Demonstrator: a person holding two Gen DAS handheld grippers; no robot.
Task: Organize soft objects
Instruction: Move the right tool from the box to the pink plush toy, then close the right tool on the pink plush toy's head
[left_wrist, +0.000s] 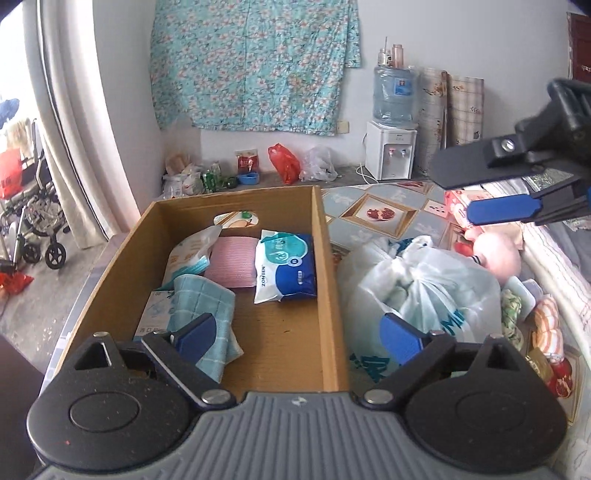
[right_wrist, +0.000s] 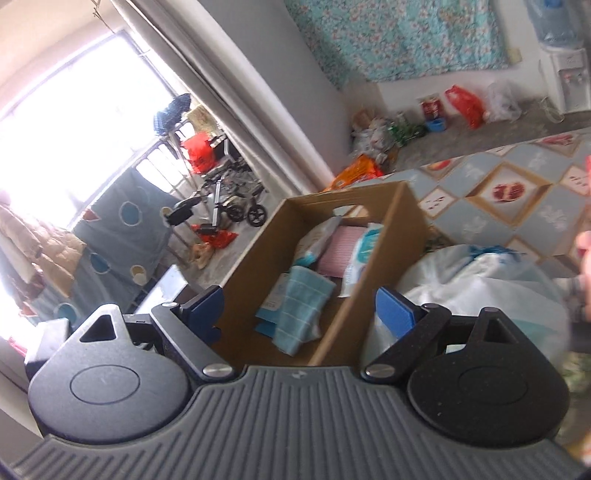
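cardboard box (left_wrist: 325, 295) on patterned bed cover (left_wrist: 373, 214), open top; inside: teal checked cloth (left_wrist: 207, 306) at near left, lying over a flat pack, pink folded cloth (left_wrist: 231, 264) at middle back, blue-and-white wipes pack (left_wrist: 286, 267) beside it on the right, white pouch (left_wrist: 188, 254) against left wall

white plastic bag (left_wrist: 424, 291), knotted, just right of box, touching its outer wall; pink plush toy (left_wrist: 496, 254) behind bag; striped orange cloth (left_wrist: 550, 325) and green-white cloth (left_wrist: 511, 306) near bed edge

left gripper (left_wrist: 297, 332): fingers spread, holding nothing, over near end of box

right gripper (right_wrist: 295, 308): fingers spread, holding nothing, raised above bag, right of box
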